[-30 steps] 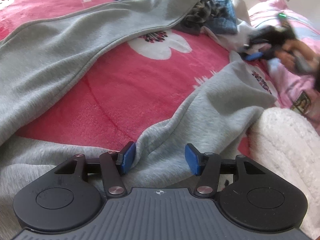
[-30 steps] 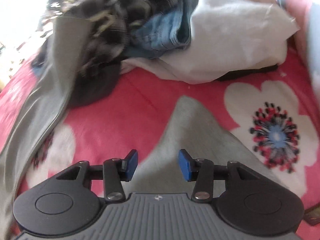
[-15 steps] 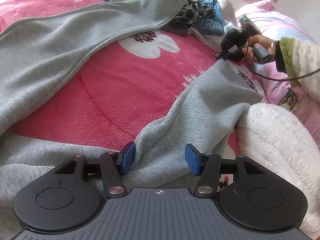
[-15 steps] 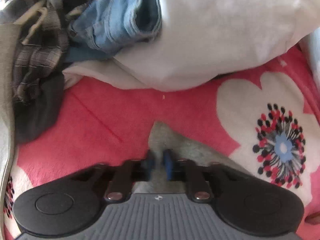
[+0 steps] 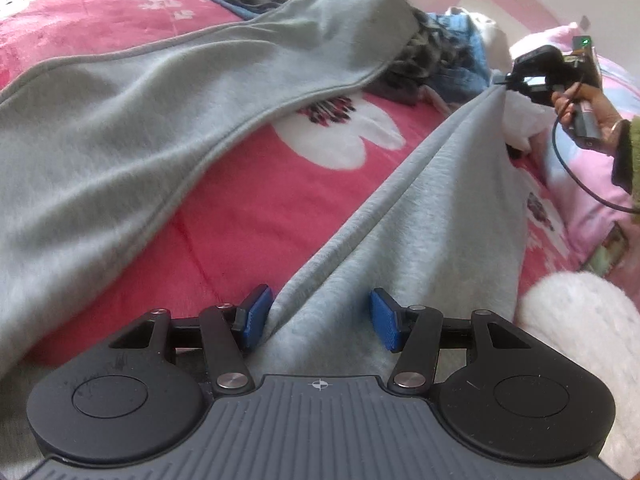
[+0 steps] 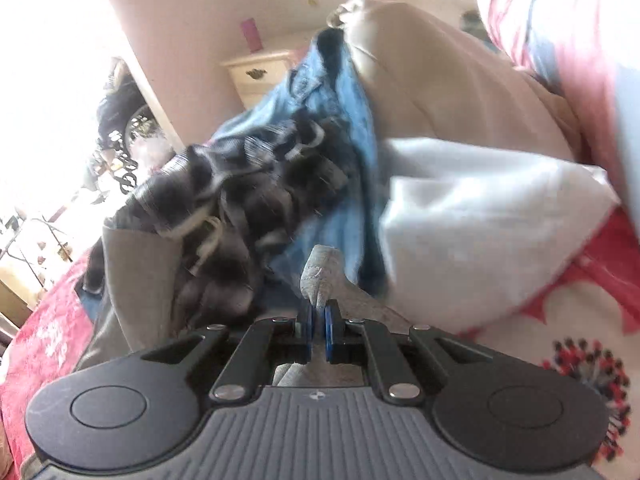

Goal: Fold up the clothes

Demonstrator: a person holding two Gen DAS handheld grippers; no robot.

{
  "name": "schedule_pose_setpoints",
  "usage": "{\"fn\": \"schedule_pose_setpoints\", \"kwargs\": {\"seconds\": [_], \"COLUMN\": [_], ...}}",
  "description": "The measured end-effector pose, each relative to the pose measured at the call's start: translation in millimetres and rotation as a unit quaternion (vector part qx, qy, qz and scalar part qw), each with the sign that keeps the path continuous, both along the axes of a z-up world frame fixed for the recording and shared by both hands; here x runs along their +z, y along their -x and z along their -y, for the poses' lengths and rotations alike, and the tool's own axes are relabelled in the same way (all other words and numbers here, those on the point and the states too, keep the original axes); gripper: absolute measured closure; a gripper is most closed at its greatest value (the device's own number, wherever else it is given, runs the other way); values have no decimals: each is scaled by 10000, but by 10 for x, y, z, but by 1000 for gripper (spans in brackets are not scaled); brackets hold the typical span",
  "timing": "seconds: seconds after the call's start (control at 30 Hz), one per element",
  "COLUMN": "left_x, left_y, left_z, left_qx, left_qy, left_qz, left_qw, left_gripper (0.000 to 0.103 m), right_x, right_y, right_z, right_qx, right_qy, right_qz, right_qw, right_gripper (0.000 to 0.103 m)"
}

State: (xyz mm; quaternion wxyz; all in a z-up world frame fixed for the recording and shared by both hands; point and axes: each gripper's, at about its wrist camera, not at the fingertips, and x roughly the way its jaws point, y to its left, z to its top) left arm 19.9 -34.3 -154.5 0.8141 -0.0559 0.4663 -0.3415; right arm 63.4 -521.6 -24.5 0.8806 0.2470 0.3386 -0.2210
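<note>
Grey sweatpants [image 5: 120, 128] lie across a pink flowered blanket [image 5: 256, 200]. One leg [image 5: 440, 208] runs from my left gripper [image 5: 318, 318] up to the right gripper [image 5: 540, 76], pulled taut and lifted at its far end. My left gripper is open, its blue pads either side of the leg's near part. In the right wrist view my right gripper [image 6: 318, 326] is shut on the grey leg's tip [image 6: 322, 276], which pokes up above the pads.
A heap of clothes lies at the far end: a dark plaid garment [image 6: 240, 208], blue denim [image 6: 344, 128] and a white cloth [image 6: 480, 220]. A fluffy white sleeve [image 5: 580, 320] is at the right. A pink pillow [image 5: 592, 168] and a bedside cabinet [image 6: 260, 76] stand beyond.
My right gripper shut on the grey leg's tip and lifted it off the blanket, drawing the leg taut. My left gripper stayed open over the leg's near part.
</note>
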Motion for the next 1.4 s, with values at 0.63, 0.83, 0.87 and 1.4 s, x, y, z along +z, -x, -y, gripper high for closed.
{"fn": "schedule_pose_setpoints", "kwargs": {"seconds": [0.63, 0.83, 0.87, 1.4], "left_x": [87, 223, 255, 365], "left_y": [-106, -204, -207, 164], "left_z": [238, 163, 133, -636], "left_qx": [668, 1162, 1216, 1812], "left_qy": [-525, -379, -351, -673], "left_qz": [1047, 992, 966, 634], "left_qw": [9909, 9875, 9873, 9791], "left_gripper": [49, 49, 49, 49], "right_x": [-162, -584, -704, -713], "right_y": [110, 1016, 1117, 1512], "right_z": [237, 756, 810, 692], "right_qx": [71, -1084, -1239, -1469], "right_qy": [12, -1338, -1493, -1063], "right_qz": [-23, -328, -378, 423], "right_qw": [10000, 9845, 9803, 9825], "right_gripper": [52, 51, 51, 96]}}
